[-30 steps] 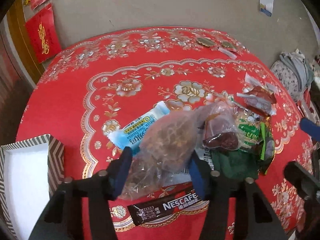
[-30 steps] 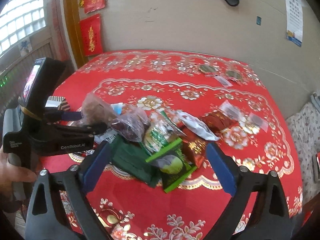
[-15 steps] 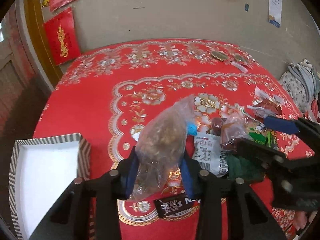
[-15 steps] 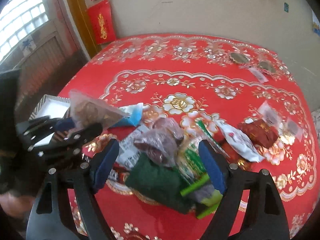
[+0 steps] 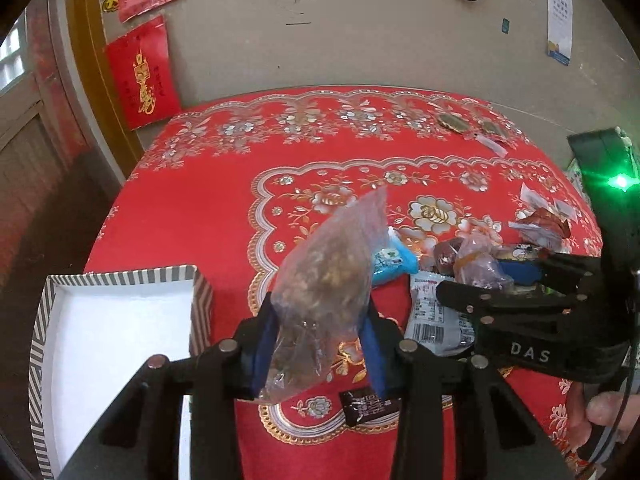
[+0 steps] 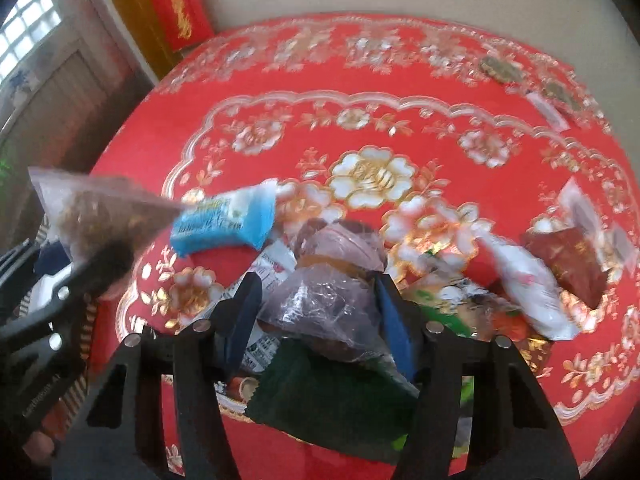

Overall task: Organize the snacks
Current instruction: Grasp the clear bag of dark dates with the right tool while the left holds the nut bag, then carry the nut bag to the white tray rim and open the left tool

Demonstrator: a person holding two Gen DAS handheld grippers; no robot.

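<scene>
My left gripper (image 5: 320, 344) is shut on a clear bag of brown snacks (image 5: 328, 280) and holds it above the red tablecloth, just right of the striped box (image 5: 120, 320) with a white inside. That bag also shows in the right wrist view (image 6: 96, 216). My right gripper (image 6: 316, 312) has its blue pads around a clear bag of dark red fruit (image 6: 332, 300) in the snack pile, and it shows in the left wrist view (image 5: 500, 280). A blue packet (image 6: 228, 220) lies beside the pile.
The pile holds a dark green pouch (image 6: 332, 396), a white barcode packet (image 5: 436, 320), a white packet (image 6: 524, 280) and a dark red packet (image 6: 568, 260). A Nescafe stick (image 5: 368, 404) lies near the front edge. Small items (image 5: 452, 122) sit at the far edge by the wall.
My left gripper has carried the bag of brown snacks left, closer to the striped box. My right gripper has come down onto the pile and narrowed around the bag of dark red fruit.
</scene>
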